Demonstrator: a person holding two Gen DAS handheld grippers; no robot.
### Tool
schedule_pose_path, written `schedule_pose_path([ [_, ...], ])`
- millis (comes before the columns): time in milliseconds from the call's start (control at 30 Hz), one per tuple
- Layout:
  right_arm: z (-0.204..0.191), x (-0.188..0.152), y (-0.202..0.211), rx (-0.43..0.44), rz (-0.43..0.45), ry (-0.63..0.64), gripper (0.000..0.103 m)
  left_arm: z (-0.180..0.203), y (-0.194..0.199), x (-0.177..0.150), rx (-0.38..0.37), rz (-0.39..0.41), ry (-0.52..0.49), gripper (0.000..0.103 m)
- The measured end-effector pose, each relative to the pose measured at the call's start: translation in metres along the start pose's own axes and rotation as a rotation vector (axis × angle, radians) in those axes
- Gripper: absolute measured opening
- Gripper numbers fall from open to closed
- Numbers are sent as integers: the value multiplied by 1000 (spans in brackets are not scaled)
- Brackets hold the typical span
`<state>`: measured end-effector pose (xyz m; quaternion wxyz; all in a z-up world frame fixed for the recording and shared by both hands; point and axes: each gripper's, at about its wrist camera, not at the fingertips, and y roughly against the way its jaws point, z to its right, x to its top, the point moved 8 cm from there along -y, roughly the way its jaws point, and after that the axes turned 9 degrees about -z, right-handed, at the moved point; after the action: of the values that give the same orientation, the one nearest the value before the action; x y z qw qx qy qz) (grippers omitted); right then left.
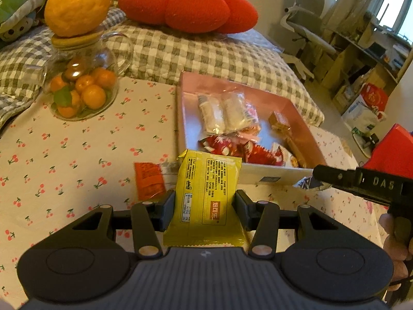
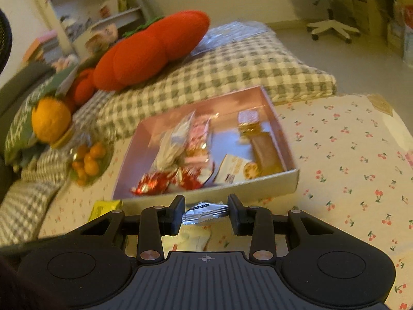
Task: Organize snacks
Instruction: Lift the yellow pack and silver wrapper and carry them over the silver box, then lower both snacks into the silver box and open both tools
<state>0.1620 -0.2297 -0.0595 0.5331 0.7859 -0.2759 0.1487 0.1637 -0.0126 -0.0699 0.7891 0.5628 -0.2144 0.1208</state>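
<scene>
- Snacks lie in and around a shallow pink-lined box [image 1: 291, 106] that rests on a cherry-print tablecloth [image 1: 77, 160].
- Box contents, left wrist view: two clear-wrapped white rolls [image 1: 222, 111] side by side at the rear, red-and-white wrapped sweets [image 1: 232, 148] against the near wall, and a gold-wrapped bar [image 1: 284, 126] along the right side.
- Left gripper [image 1: 205, 208]: jaws partly closed, with both pads pressing the sides of a yellow snack packet [image 1: 206, 201]. The packet stands upright between the fingers, printed back toward the camera, its top edge overlapping the near wall of the box in this view.
- An orange packet [image 1: 149, 180] lies flat on the tablecloth just left of the yellow packet, close to the near left corner of the box.
- Right gripper [image 2: 206, 213]: jaws partly closed, holding a silver foil packet [image 2: 204, 213] crosswise between the pads. The packet is just in front of the near wall of the box.
- In the left wrist view, the right gripper enters from the right edge, with the person's hand [image 1: 395, 248] below it.
- A pale wrapper [image 2: 193, 240] lies on the tablecloth below the right gripper; its type cannot be determined.
- A glass jug [image 1: 85, 77] of small oranges stands at the far left of the table, with a large yellow citrus fruit [image 1: 77, 5] on its lid.
- A red tomato-shaped cushion [image 1: 185, 7] lies on the checked bedding [image 1: 193, 54] beyond the table.
</scene>
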Motion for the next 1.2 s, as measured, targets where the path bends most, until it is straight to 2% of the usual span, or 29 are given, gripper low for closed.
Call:
schedule_pose_path([
  [200,27,21,5,51,50,-117,34,12,2,19,-4,38,11,46],
  [433,48,34,3,85,89,-207,34,25,-15,49,51,76,-23,46],
  [600,46,47,-6,121,90,-236,34,35,-35,67,57,53,-10,46],
  [767,47,59,-21,101,91,-210,34,60,-56,81,22,31,-25,46],
  [967,62,61,-39,84,65,-209,35,84,-80,96,26,13,-60,46],
  [1200,82,62,-46,150,42,-322,42,97,-101,106,39,-2,-71,46],
])
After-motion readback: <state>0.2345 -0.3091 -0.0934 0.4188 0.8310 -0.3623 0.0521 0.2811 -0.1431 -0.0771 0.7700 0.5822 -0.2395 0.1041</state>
